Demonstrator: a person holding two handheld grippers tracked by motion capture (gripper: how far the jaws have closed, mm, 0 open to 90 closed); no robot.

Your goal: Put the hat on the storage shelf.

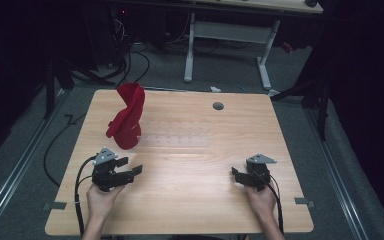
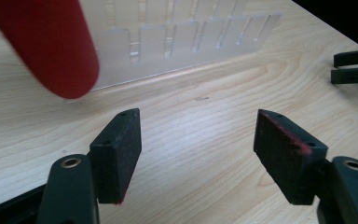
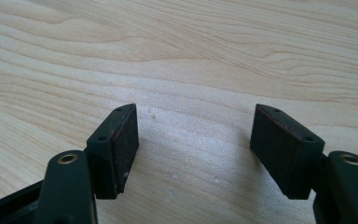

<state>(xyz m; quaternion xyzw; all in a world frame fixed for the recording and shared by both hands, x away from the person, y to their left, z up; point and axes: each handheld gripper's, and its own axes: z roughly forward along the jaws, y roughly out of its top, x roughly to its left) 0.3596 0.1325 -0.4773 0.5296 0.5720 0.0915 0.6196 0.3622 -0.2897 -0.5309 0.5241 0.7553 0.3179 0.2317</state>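
A red twisted, cloth-like object (image 1: 126, 120) stands upright on the left part of the wooden table (image 1: 190, 205). In the left gripper view its red rounded end (image 2: 46, 42) hangs at the upper left, blurred. A clear plastic slotted rack (image 1: 177, 136) lies flat just right of it, also in the left gripper view (image 2: 186, 42). My left gripper (image 1: 132, 165) is just in front of the red object, open, with nothing between its pads (image 2: 198, 140). My right gripper (image 1: 235, 176) rests low at the right, open over bare wood (image 3: 196, 140). Its jaw tips (image 2: 349, 66) show in the left gripper view.
A grey round cap (image 1: 218, 106) sits in the tabletop near the far edge. Beyond the table stands a white-legged desk (image 1: 265, 60). Black cables (image 1: 55, 145) trail on the floor at the left. A metal rail runs along each side of the table.
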